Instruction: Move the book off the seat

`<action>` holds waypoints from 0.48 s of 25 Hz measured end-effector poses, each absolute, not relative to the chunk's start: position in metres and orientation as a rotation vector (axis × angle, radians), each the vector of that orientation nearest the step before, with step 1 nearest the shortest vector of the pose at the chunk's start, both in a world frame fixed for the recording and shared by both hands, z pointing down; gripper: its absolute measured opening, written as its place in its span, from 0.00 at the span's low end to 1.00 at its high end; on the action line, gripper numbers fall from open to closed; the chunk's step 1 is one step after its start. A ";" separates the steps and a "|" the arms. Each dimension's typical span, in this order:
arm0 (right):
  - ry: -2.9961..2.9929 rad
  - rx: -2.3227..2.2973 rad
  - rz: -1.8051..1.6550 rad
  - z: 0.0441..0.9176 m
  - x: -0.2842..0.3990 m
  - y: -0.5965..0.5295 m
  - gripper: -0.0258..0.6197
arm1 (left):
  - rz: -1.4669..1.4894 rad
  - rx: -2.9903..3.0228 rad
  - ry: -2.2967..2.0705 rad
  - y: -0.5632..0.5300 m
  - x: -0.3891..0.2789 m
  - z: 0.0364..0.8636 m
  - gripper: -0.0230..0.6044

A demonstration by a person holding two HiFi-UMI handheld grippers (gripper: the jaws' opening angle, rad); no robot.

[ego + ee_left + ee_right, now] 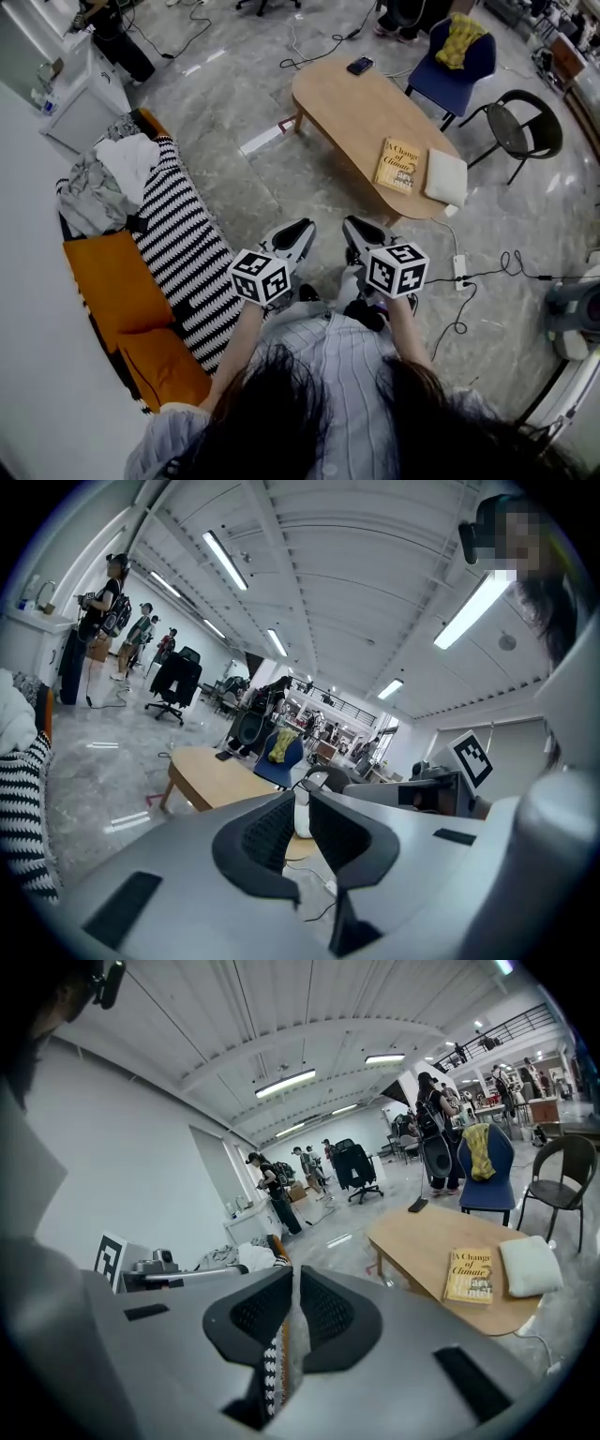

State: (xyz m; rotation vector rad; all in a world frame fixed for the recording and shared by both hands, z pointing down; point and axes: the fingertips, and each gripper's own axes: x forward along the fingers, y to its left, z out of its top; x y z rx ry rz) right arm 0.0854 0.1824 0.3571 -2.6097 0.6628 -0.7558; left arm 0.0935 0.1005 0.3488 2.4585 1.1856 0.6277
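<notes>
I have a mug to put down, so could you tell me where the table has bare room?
The table is bare across its middle, between the phone at the far end and the book. The near end is crowded: the book and a white cushion lie side by side there, leaving only a narrow strip along the edge.
</notes>
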 end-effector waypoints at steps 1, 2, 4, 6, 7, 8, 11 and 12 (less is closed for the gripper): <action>0.664 -2.611 -0.753 0.356 0.085 0.181 0.10 | 0.626 2.457 1.185 0.099 0.092 0.349 0.13; 0.665 -2.611 -0.751 0.355 0.084 0.179 0.10 | 0.627 2.457 1.186 0.098 0.091 0.349 0.13; 0.665 -2.612 -0.751 0.355 0.082 0.177 0.10 | 0.627 2.458 1.189 0.096 0.089 0.349 0.13; 0.664 -2.612 -0.755 0.356 0.078 0.176 0.10 | 0.621 2.458 1.191 0.095 0.085 0.349 0.13; 0.663 -2.612 -0.757 0.357 0.077 0.176 0.10 | 0.617 2.458 1.189 0.094 0.084 0.349 0.13; 0.662 -2.612 -0.758 0.357 0.076 0.176 0.10 | 0.612 2.457 1.185 0.093 0.084 0.349 0.13; 0.651 -2.619 -0.751 0.356 0.078 0.181 0.10 | 0.600 2.457 1.172 0.091 0.086 0.349 0.13; 0.644 -2.622 -0.747 0.355 0.079 0.184 0.10 | 0.598 2.458 1.168 0.091 0.088 0.349 0.13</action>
